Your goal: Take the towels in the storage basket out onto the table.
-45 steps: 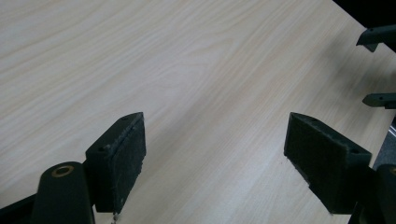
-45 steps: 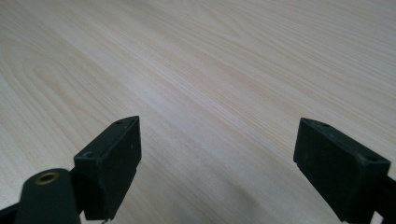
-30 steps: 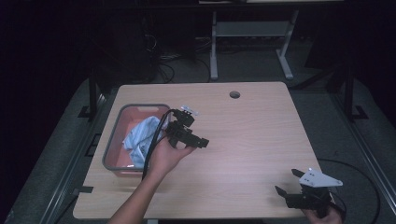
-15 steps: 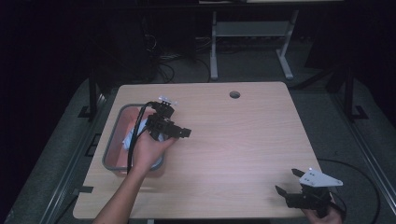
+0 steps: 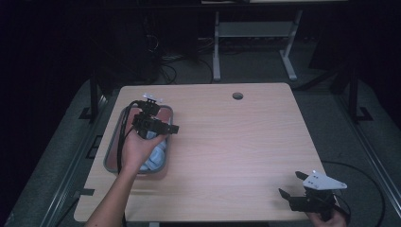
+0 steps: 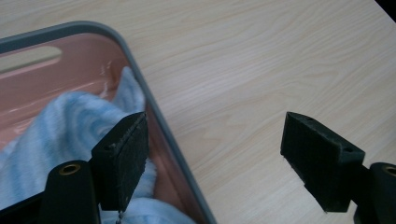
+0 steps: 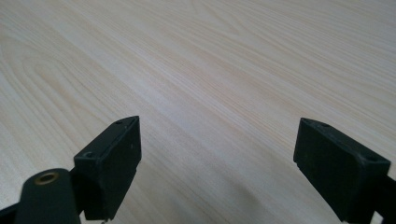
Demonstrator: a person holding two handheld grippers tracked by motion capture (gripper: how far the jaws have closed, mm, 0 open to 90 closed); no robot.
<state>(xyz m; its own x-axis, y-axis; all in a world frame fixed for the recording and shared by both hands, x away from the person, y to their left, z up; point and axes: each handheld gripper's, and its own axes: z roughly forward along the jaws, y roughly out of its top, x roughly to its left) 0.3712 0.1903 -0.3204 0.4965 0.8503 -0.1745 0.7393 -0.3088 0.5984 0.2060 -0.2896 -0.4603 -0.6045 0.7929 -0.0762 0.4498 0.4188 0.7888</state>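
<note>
One grey-rimmed pink plastic tray sat at the left edge of the light wooden bench, holding one crumpled light-blue towel. Left tongs hovered over the tray's right rim, jaws wide, gripping nothing; one jaw above the towel, the other above bare wood. Right tongs sat at the bench's near right corner, jaws wide too, empty. Two tongs, one tray, one towel. One round cable hole near the far edge. Middle and right bench lay open.
</note>
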